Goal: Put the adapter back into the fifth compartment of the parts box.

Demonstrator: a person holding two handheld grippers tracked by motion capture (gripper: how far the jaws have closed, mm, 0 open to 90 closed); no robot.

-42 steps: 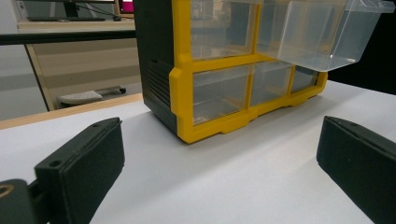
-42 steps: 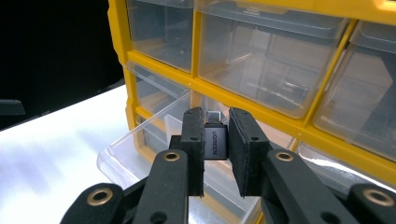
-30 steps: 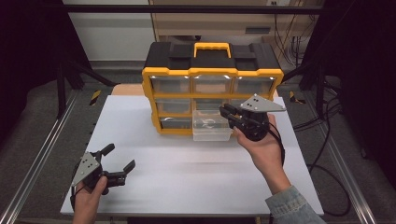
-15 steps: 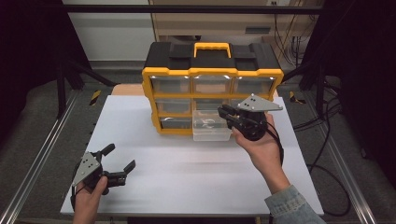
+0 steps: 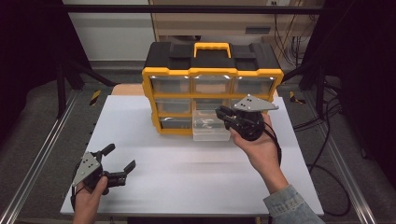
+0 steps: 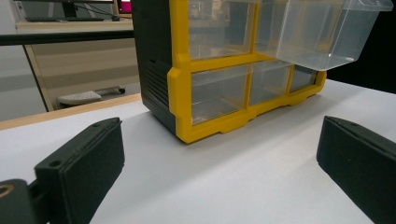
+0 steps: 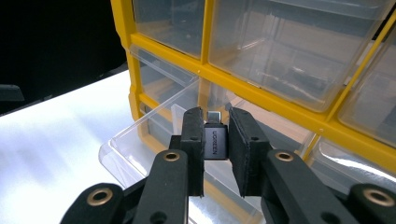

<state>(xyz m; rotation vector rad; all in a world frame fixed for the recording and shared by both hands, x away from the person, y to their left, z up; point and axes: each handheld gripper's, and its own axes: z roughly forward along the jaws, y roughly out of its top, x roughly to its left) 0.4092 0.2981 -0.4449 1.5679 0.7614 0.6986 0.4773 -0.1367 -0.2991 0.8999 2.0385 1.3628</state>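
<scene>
A yellow and black organizer (image 5: 212,70) with clear drawers stands at the back of the white table (image 5: 187,163). One middle-row drawer (image 5: 210,129) is pulled out toward me. My right gripper (image 5: 220,113) hovers at that drawer's right side, shut on a small black USB adapter (image 7: 215,142) with a metal plug pointing into the open drawer (image 7: 140,140). At the table's front left my left gripper (image 5: 120,156) stands open, nothing between its jaws. In the left gripper view the organizer (image 6: 180,70) and the pulled-out drawer (image 6: 322,32) lie ahead of the left gripper (image 6: 219,158).
Metal rails (image 5: 42,154) run along both sides of the table. Cables (image 5: 322,140) trail off the right edge. Bare white tabletop lies between the two hands. Behind the organizer is a wooden strip (image 5: 123,88) and a wall.
</scene>
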